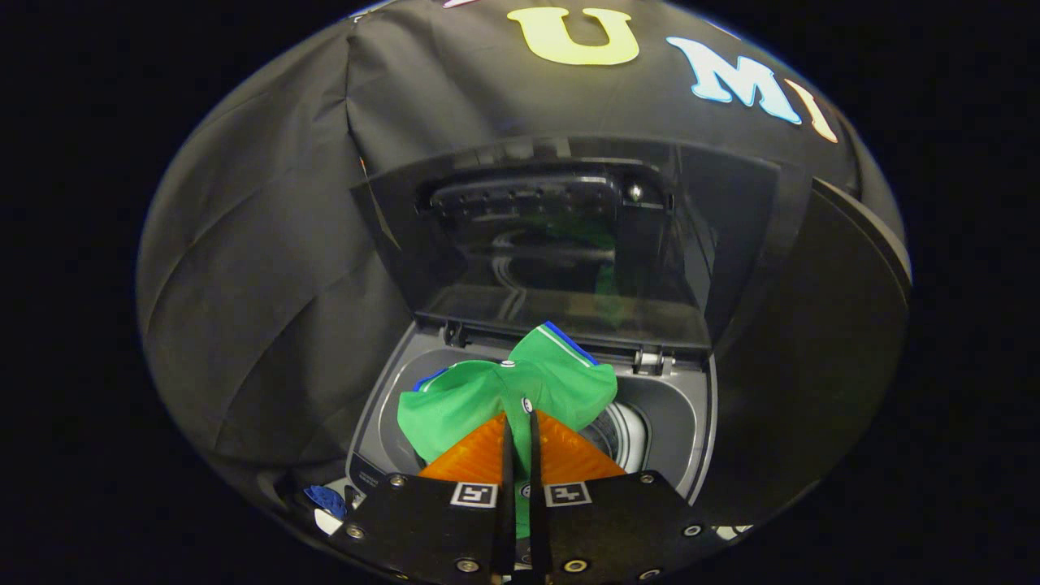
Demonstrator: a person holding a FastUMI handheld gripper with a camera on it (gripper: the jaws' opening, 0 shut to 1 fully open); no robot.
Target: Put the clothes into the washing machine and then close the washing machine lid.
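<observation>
We have the fingers (520, 422) pinched nearly together on the green garment (520, 390), a thin fold caught between them, so the cloth hangs bunched directly over the washing machine (691, 439) opening and can drop straight into the drum (626, 435). The lid (561, 244) stands raised behind, leaving the mouth free. Black cloth walls enclose the booth around the machine.
</observation>
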